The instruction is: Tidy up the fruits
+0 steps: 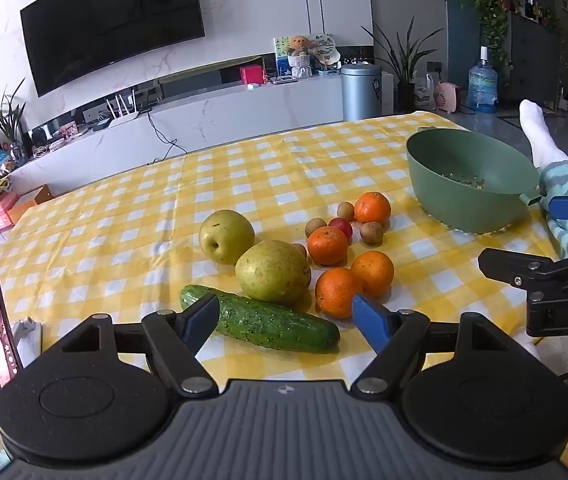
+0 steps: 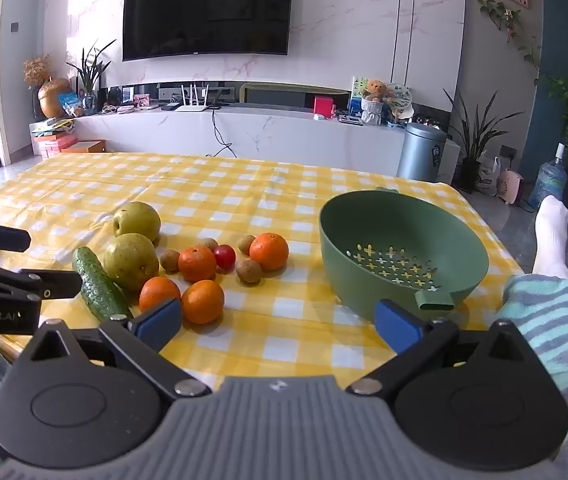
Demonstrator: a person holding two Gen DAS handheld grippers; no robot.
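Clearly, nothing is held yet: both hand-held grippers are spread wide and empty above the near edge of the desk [image 2: 244,184]. The fruits are gathered in a loose cluster left of the green strainer bowl [image 2: 404,236], which is seen empty. The cucumber [image 1: 260,320] lies just ahead of the left hand-held gripper [image 1: 286,320], its long axis running slantwise across the gap between the fingers, so a turn of the wrist would probably be needed. The nearest orange [image 2: 203,301] sits just beyond the left finger of the right hand-held gripper [image 2: 280,322], while the bowl lies ahead to its right.
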